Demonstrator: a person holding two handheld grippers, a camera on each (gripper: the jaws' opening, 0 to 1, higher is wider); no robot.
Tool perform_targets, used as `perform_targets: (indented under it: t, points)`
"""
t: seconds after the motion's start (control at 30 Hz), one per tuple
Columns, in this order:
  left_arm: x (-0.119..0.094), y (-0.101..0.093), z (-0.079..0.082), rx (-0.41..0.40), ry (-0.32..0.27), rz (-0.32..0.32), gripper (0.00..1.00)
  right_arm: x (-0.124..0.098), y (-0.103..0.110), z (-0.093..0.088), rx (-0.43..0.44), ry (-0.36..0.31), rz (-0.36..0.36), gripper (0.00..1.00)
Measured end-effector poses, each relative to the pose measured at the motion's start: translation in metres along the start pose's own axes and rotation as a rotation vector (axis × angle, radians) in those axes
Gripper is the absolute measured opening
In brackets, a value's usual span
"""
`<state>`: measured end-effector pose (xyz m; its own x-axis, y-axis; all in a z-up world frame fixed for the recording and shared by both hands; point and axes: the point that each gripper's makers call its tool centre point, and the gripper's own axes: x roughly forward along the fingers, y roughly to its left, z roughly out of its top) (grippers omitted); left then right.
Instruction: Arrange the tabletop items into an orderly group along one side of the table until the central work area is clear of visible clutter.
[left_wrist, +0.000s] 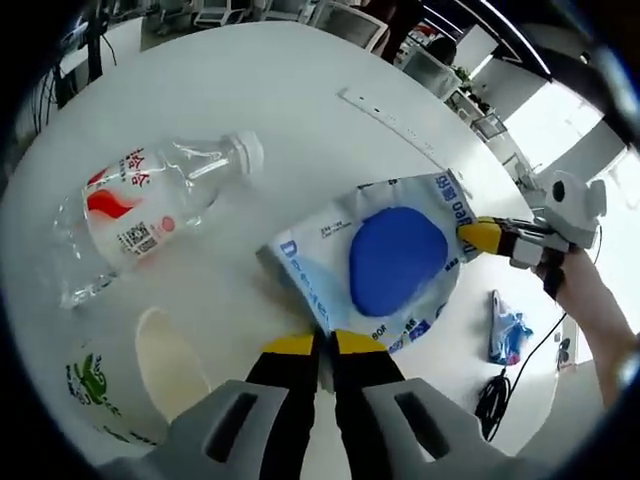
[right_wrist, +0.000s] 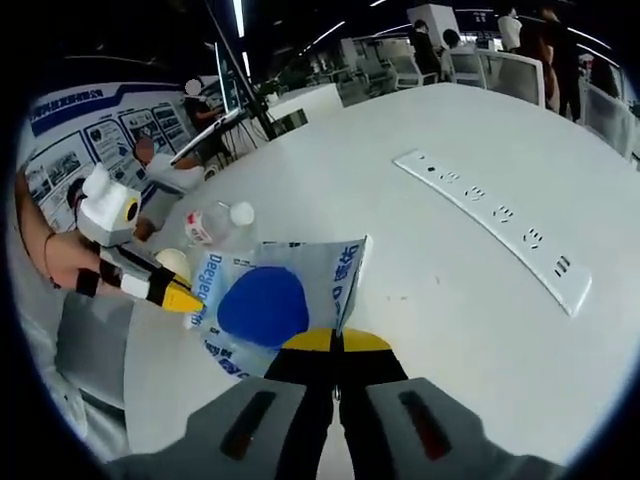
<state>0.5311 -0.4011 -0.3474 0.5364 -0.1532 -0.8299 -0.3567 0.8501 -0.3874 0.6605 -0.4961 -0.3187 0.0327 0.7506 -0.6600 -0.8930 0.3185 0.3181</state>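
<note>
A white and blue plastic bag (left_wrist: 395, 262) with a large blue oval on it is stretched between both grippers. My left gripper (left_wrist: 327, 343) is shut on its near edge, and my right gripper (left_wrist: 480, 237) comes in from the right, pinching the far edge. In the right gripper view the bag (right_wrist: 270, 300) lies just ahead of my right gripper (right_wrist: 336, 341), which is shut on its edge. My left gripper (right_wrist: 183, 297) holds the opposite side there. Whether the bag rests on the white table (left_wrist: 300, 90) or hangs just above it, I cannot tell.
A clear water bottle (left_wrist: 150, 215) with a red label lies on its side to the left, and a paper cup (left_wrist: 150, 380) lies near it. A small blue packet (left_wrist: 508, 328) and a black cable (left_wrist: 495, 400) sit at the table's edge. A white power strip (right_wrist: 495, 215) runs across the table.
</note>
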Motion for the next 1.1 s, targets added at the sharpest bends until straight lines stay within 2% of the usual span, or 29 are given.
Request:
perform_targets:
  t: [0.17, 0.47, 0.73, 0.77, 0.83, 1.1]
  points:
    - [-0.002, -0.004, 0.002, 0.002, -0.005, -0.010, 0.00, -0.008, 0.000, 0.001, 0.013, -0.016, -0.007, 0.00]
    - [-0.009, -0.016, 0.016, 0.046, -0.036, -0.048, 0.00, -0.029, 0.001, 0.007, 0.049, -0.072, -0.049, 0.00]
    - [-0.016, -0.035, 0.032, 0.157, -0.060, -0.123, 0.00, -0.059, 0.002, 0.013, 0.101, -0.143, -0.129, 0.00]
    - [-0.017, -0.040, 0.033, 0.201, -0.053, -0.144, 0.00, -0.064, 0.002, 0.015, 0.111, -0.164, -0.145, 0.00]
    - [-0.019, -0.046, 0.038, 0.204, -0.060, -0.163, 0.00, -0.074, 0.001, 0.016, 0.126, -0.183, -0.177, 0.00]
    - [-0.028, -0.067, 0.059, 0.351, -0.074, -0.249, 0.00, -0.108, 0.005, 0.024, 0.212, -0.299, -0.283, 0.00]
